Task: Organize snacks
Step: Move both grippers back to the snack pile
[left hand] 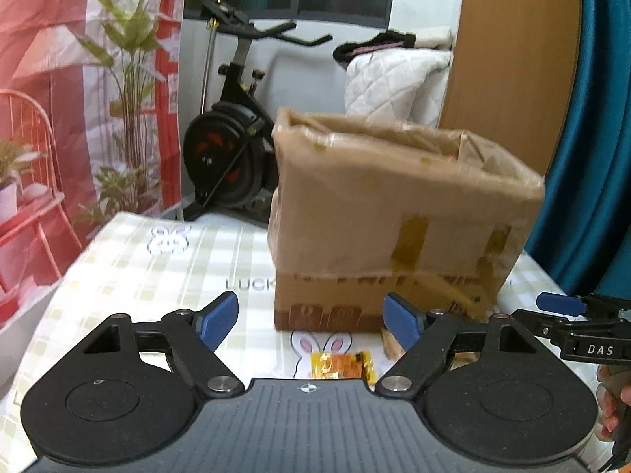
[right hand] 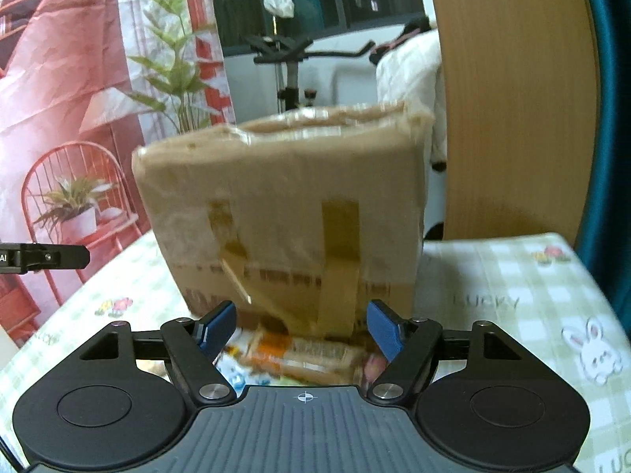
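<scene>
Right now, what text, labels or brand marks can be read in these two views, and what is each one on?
"LUCK": tablecloth, cut off by the cardboard box.
"LUCKY": tablecloth, right wrist view.
"DAS": right gripper body, seen from the left wrist.
"AI": left gripper body, cut off at the frame edge.
Box print, yellow snack packet and long snack packet: too blurred to read.

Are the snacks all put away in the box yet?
Not yet. Done: I can't tell, because the box hides its inside. In hand: nothing. The left tool and right tool are both open and empty. Left: a yellow snack lies on the table below the left tool, and an orange packet lies below the right tool, both in front of the box.
</scene>
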### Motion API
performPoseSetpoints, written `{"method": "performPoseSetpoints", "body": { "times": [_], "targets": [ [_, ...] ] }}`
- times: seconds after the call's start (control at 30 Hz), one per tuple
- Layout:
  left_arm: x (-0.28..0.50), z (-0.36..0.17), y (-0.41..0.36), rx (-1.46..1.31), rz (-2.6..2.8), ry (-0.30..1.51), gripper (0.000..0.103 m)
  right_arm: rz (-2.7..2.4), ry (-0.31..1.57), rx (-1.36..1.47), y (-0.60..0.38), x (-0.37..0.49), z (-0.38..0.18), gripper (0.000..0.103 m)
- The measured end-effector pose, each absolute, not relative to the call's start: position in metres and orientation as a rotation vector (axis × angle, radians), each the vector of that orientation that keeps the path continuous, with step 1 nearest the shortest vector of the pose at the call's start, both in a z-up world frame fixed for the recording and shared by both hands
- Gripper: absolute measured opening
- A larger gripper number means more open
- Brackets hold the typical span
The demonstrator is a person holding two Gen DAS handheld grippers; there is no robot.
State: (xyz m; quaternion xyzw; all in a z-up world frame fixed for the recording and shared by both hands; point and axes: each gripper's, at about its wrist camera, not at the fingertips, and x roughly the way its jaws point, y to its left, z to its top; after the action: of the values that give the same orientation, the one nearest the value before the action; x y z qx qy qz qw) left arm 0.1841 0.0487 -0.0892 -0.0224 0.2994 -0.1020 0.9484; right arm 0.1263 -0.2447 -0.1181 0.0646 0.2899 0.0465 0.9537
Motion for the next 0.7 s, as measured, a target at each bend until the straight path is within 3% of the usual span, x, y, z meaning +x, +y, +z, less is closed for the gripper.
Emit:
{"method": "performPoseSetpoints", "body": {
  "times": [0.23, 0.33, 0.7],
  "targets": [
    [0.19, -0.117, 0.064, -0.077, -0.2, 0.683, 0.075, 0.08, 0.658, 0.142, -0.243, 0.127, -0.153, 0.069],
    [0.194, -0.124, 0.067, -0.069, -0.194, 0.707, 0.065, 0.08, 0.674, 0.162, -0.245, 0.129, -0.164, 0.069],
    [0.197, -0.148, 0.056, -0.032, -0.261, 0.77, 0.045, 0.109, 0.725, 0.147, -0.234, 0.143, -0.181, 0.064]
  ]
}}
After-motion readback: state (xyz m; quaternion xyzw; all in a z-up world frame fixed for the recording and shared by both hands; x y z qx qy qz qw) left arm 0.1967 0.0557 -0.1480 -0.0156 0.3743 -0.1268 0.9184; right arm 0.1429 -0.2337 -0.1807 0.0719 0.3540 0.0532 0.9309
